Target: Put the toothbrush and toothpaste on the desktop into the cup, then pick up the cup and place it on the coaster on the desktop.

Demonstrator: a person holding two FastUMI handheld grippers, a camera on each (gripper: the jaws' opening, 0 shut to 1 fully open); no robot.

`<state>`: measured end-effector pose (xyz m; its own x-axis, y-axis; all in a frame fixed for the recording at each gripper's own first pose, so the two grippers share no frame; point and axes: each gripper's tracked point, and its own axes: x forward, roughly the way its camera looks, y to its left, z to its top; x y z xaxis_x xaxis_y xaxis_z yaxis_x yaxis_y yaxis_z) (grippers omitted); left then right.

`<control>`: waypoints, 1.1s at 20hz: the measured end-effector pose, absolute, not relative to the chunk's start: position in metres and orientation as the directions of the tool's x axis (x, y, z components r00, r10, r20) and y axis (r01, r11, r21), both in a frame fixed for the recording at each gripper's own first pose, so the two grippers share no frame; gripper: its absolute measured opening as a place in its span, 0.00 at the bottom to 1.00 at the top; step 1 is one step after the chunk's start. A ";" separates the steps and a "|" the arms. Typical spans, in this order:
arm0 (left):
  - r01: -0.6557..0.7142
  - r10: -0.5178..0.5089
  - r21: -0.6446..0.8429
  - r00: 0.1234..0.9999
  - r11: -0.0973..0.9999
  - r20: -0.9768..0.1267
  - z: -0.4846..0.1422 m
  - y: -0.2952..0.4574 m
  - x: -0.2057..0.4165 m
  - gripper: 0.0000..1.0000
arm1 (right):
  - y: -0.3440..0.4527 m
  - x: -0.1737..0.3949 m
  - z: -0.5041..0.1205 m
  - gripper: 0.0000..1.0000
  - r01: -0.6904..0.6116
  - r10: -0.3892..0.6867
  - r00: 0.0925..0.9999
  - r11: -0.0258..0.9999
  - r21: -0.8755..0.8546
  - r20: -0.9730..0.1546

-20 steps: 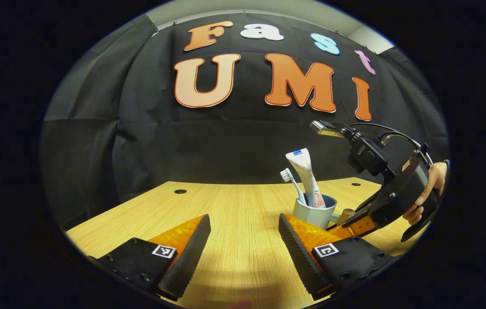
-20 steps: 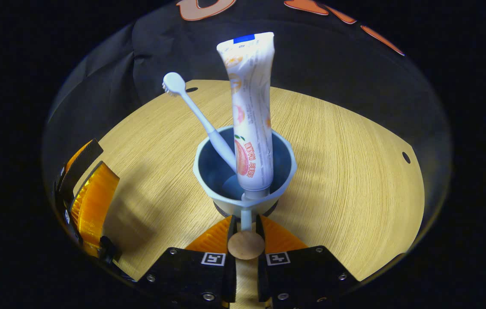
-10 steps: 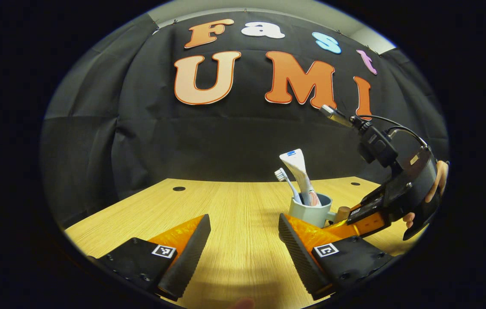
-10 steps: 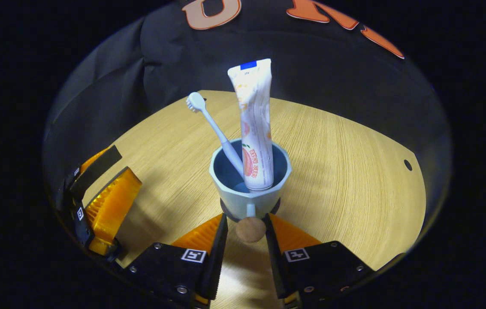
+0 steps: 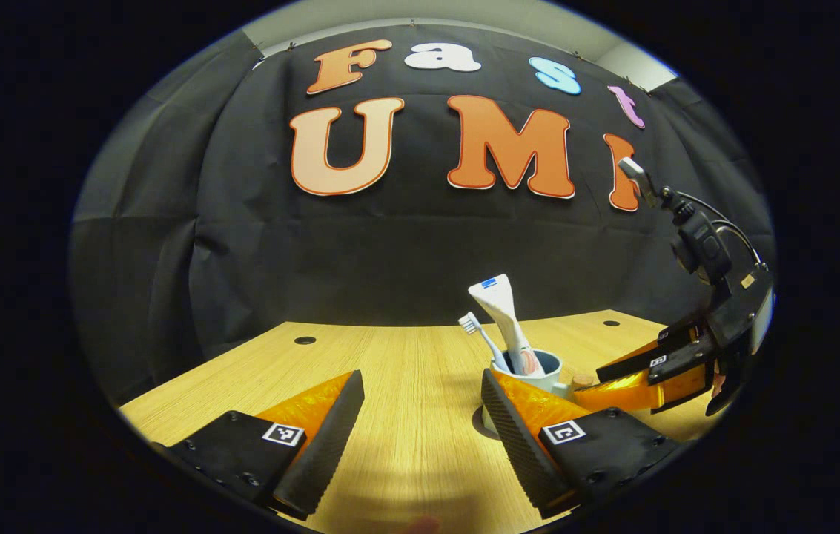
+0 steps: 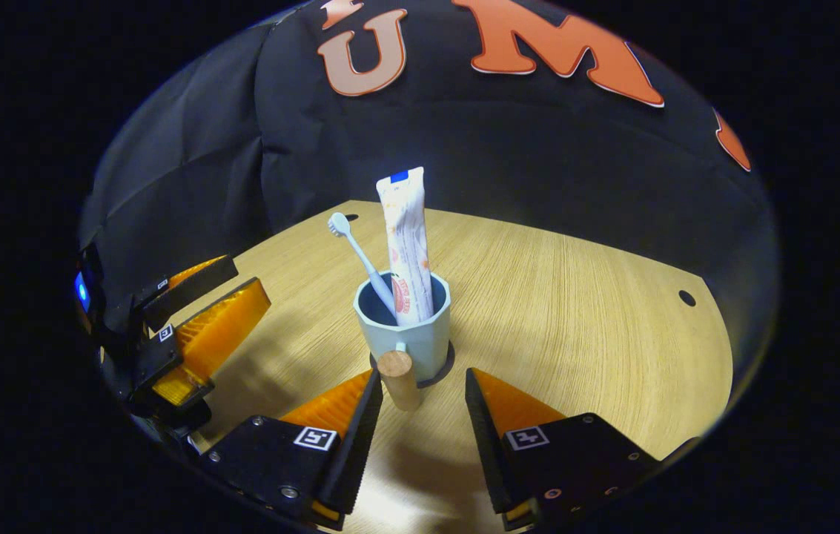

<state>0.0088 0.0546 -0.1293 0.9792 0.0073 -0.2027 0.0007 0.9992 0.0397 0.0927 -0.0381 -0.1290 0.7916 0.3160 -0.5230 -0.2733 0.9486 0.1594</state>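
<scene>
A pale blue cup (image 6: 406, 334) with a wooden handle (image 6: 397, 378) stands on a dark round coaster (image 6: 445, 363) on the wooden desktop (image 6: 575, 311). In it lean a white toothbrush (image 6: 362, 258) and a white toothpaste tube (image 6: 408, 237). My right gripper (image 6: 421, 400) is open just in front of the handle, fingers apart and touching nothing. In the left gripper view the cup (image 5: 534, 371), the toothbrush (image 5: 483, 340) and the tube (image 5: 503, 315) stand behind the right finger of my left gripper (image 5: 420, 415), which is open and holds nothing. The right gripper (image 5: 623, 382) also appears there at the far right.
The left gripper (image 6: 190, 326) sits at the left edge of the right gripper view, over the desktop. Cable holes (image 6: 686, 298) (image 5: 305, 340) mark the desktop's far corners. The black cloth wall stands right behind the desk.
My right gripper let go of the cup's handle, opened and drew back from it. The cup now stands on the coaster. The left gripper stayed open and hardly moved.
</scene>
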 end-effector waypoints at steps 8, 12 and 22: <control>0.030 -0.025 0.023 0.984 0.999 -0.178 -0.112 0.029 0.010 1.00 | -0.089 0.080 -0.104 0.73 -0.195 0.241 0.903 0.968 0.161 -0.357; 0.047 -0.044 0.021 0.989 0.999 -0.144 -0.101 0.012 0.013 1.00 | -0.121 0.077 -0.111 0.73 -0.119 0.146 0.937 0.988 0.103 -0.316; 0.083 -0.077 0.066 0.993 0.994 -0.086 -0.077 -0.029 0.009 1.00 | -0.158 0.065 -0.084 0.77 -0.006 0.015 0.992 0.997 0.071 -0.127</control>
<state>0.0090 -0.0293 -0.0769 0.9934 -0.0769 -0.0856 0.0826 0.9944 0.0657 0.0651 -0.1578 -0.0838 0.9918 0.0146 -0.1268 -0.0056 0.9975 0.0709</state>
